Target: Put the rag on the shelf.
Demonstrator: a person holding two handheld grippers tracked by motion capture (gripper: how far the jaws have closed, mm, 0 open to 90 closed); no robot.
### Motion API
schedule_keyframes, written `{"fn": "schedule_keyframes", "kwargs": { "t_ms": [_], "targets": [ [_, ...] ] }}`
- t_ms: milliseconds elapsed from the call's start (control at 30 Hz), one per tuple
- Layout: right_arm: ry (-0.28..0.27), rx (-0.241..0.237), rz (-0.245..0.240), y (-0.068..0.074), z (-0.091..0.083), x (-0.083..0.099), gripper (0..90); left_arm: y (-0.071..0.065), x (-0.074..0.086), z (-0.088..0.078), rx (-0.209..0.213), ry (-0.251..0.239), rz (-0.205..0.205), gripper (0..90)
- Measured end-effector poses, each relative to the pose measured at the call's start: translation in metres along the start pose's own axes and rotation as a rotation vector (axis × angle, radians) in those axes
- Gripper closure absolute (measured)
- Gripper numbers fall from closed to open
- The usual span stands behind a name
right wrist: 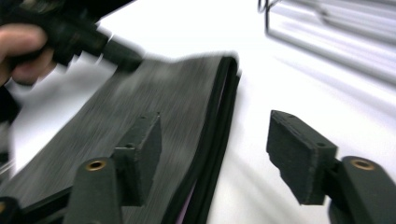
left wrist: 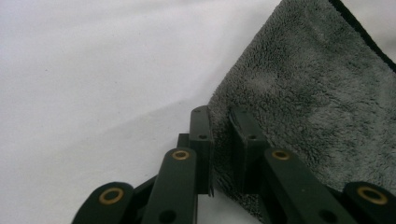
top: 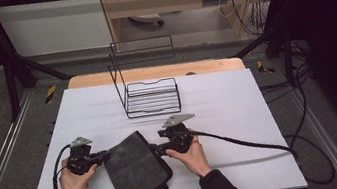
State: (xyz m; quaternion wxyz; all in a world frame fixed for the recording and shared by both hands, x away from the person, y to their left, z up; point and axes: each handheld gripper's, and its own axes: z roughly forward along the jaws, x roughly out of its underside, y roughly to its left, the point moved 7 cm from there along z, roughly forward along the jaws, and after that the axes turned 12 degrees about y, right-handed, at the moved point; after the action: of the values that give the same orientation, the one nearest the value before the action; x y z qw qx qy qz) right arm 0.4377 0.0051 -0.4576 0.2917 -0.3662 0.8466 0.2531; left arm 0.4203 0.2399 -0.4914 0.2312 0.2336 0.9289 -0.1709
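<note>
A folded dark grey towel [top: 137, 167] with a black hem lies on the white table [top: 234, 110] near the front edge. My left gripper [top: 106, 155] is at the towel's left edge. In the left gripper view its jaws [left wrist: 223, 126] stand nearly together with the towel's [left wrist: 303, 93] edge pinched between them. My right gripper [top: 154, 149] is at the towel's right edge. In the right gripper view it [right wrist: 215, 121] is wide open, with one jaw above the towel [right wrist: 154, 107] and the other above bare table. That view is blurred and also shows the left gripper [right wrist: 116, 51] on the far edge.
A black wire rack [top: 151, 97] with a tall upright back stands at the middle of the table, just beyond the towel; it also appears in the right gripper view [right wrist: 327, 28]. A cable [top: 244, 143] trails right from my right gripper. The table's wooden back edge [top: 153, 71] lies behind the rack.
</note>
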Motion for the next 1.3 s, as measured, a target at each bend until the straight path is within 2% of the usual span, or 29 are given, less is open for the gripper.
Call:
{"fn": "schedule_keyframes", "kwargs": {
  "t_ms": [33,67,133,167,200,233,267,300,333,433,467,500,567,667,733,833,900,967,1000,1100,1133,1167,1200,1233,1300],
  "targets": [
    [0.000,0.000,0.000,0.000,0.000,0.000,35.0,0.000,0.000,0.000,-0.001,-0.002,0.000,79.6],
    [0.010,0.010,-0.010,-0.005,0.015,-0.013,36.0,0.000,0.001,0.000,-0.003,-0.004,0.000,79.4],
    [0.035,0.006,-0.012,-0.010,0.031,-0.022,38.7,-0.001,0.002,0.001,-0.010,-0.008,0.010,79.2],
    [0.035,0.006,-0.012,-0.010,0.031,-0.022,38.7,-0.001,0.002,0.001,-0.011,-0.008,0.011,79.2],
    [0.059,-0.005,-0.011,-0.014,0.047,-0.028,41.4,-0.001,0.001,0.001,-0.010,-0.009,0.010,79.2],
    [0.069,-0.006,-0.017,-0.016,0.054,-0.030,42.4,0.000,0.001,0.001,-0.008,-0.009,0.010,79.1],
    [0.069,-0.006,-0.017,-0.016,0.054,-0.030,42.4,0.000,0.001,0.001,-0.007,-0.009,0.010,79.1],
    [0.093,-0.022,-0.011,-0.018,0.067,-0.031,44.7,0.000,0.001,0.001,-0.008,-0.010,0.012,79.1],
    [0.099,-0.028,-0.017,-0.018,0.071,-0.031,45.6,0.000,0.002,0.001,-0.009,-0.010,0.013,79.1],
    [0.115,-0.039,-0.028,-0.018,0.077,-0.029,48.3,0.000,0.001,0.001,-0.002,-0.009,0.010,79.1],
    [0.129,-0.063,-0.008,-0.018,0.080,-0.027,52.4,0.000,0.001,0.001,-0.001,-0.008,0.011,79.2],
    [0.129,-0.063,-0.008,-0.018,0.080,-0.027,52.4,0.000,0.001,0.001,-0.001,-0.008,0.010,79.2],
    [0.146,-0.103,0.016,-0.015,0.081,-0.025,62.2,0.000,0.001,0.001,-0.001,-0.008,0.006,79.1],
    [0.154,-0.118,0.028,-0.014,0.081,-0.024,67.2,0.000,0.001,0.000,0.001,-0.007,0.003,79.0],
    [0.162,-0.131,0.036,-0.013,0.080,-0.024,75.1,0.000,0.001,0.000,0.001,-0.012,-0.002,78.5],
    [0.141,-0.106,0.015,-0.011,0.077,-0.024,80.5,0.000,0.000,-0.001,-0.002,-0.026,-0.006,75.7],
    [0.096,-0.084,0.048,-0.011,0.070,-0.023,81.4,0.001,-0.002,-0.002,-0.012,-0.044,-0.012,65.8],
    [0.078,-0.052,0.068,-0.014,0.063,-0.020,81.5,0.001,-0.003,-0.004,-0.010,-0.066,-0.023,59.4],
    [0.072,-0.033,0.080,-0.015,0.060,-0.017,81.6,0.000,-0.006,-0.007,-0.006,-0.097,-0.023,57.5],
    [0.063,-0.002,0.103,-0.019,0.054,-0.013,81.6,-0.002,-0.008,-0.010,0.000,-0.120,-0.023,53.0],
    [0.055,0.024,0.133,-0.022,0.047,-0.009,81.6,-0.003,-0.008,-0.011,0.007,-0.124,-0.019,49.3],
    [0.055,0.024,0.133,-0.022,0.047,-0.009,81.6,-0.005,-0.009,-0.011,0.008,-0.130,-0.018,49.3],
    [0.051,0.068,0.152,-0.024,0.039,-0.004,81.5,-0.007,-0.009,-0.011,0.013,-0.128,-0.013,47.6],
    [0.051,0.068,0.152,-0.024,0.039,-0.004,81.5,-0.009,-0.009,-0.011,0.018,-0.127,-0.005,47.6],
    [0.048,0.103,0.175,-0.026,0.032,0.001,81.5,-0.012,-0.009,-0.009,0.017,-0.122,0.006,45.8]
  ]
}}
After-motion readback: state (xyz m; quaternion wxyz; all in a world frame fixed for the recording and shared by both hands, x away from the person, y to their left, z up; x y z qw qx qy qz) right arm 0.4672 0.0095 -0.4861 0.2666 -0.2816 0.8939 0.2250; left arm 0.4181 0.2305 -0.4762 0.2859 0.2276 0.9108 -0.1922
